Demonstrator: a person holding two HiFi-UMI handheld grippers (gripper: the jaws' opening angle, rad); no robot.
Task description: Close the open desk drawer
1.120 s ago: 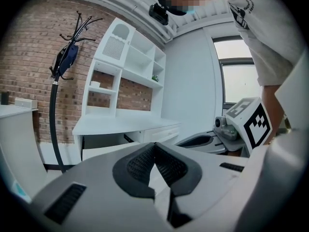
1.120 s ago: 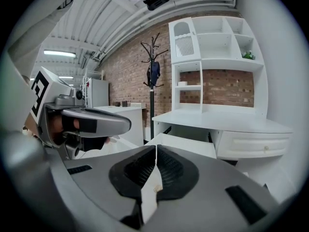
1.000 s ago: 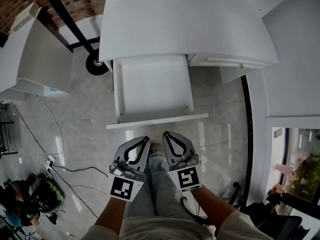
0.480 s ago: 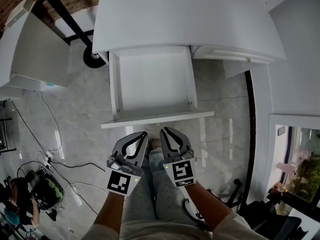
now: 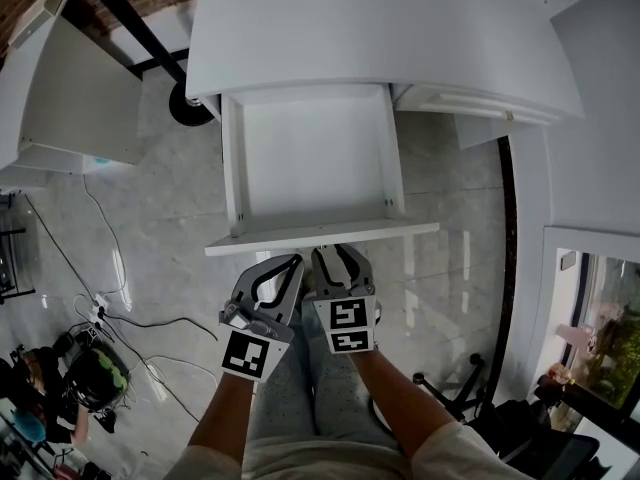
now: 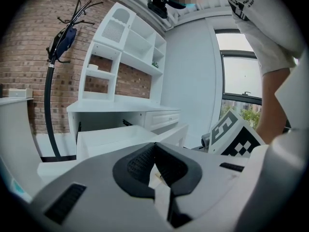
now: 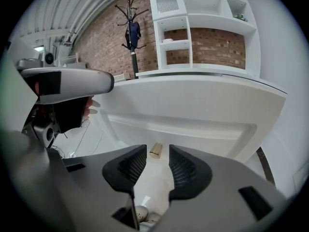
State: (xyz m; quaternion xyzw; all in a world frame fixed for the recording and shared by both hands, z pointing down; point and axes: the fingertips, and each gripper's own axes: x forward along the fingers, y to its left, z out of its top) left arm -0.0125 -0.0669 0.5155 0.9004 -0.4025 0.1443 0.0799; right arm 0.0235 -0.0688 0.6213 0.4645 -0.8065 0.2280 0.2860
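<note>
The white desk (image 5: 380, 38) has one drawer (image 5: 310, 158) pulled far out, with bare white insides. Its front panel (image 5: 320, 236) faces me. My right gripper (image 5: 335, 254) sits just short of that panel near its middle. In the right gripper view its jaws (image 7: 157, 152) have just been opening and stand apart, and the small brass knob (image 7: 155, 150) shows in the gap just beyond the tips, not pinched. My left gripper (image 5: 293, 264) hangs beside it on the left, shut on nothing (image 6: 154, 149).
A coat stand's base (image 5: 190, 108) stands left of the desk, a white cabinet (image 5: 60, 108) further left. Cables and a power strip (image 5: 100, 318) lie on the floor at lower left. Closed drawers (image 5: 470, 103) sit right of the open one. A black wheeled base (image 5: 450, 388) is at lower right.
Both grippers have moved closer to the drawer front. The right gripper has rolled, and its jaws, shut before, now stand apart in front of the knob.
</note>
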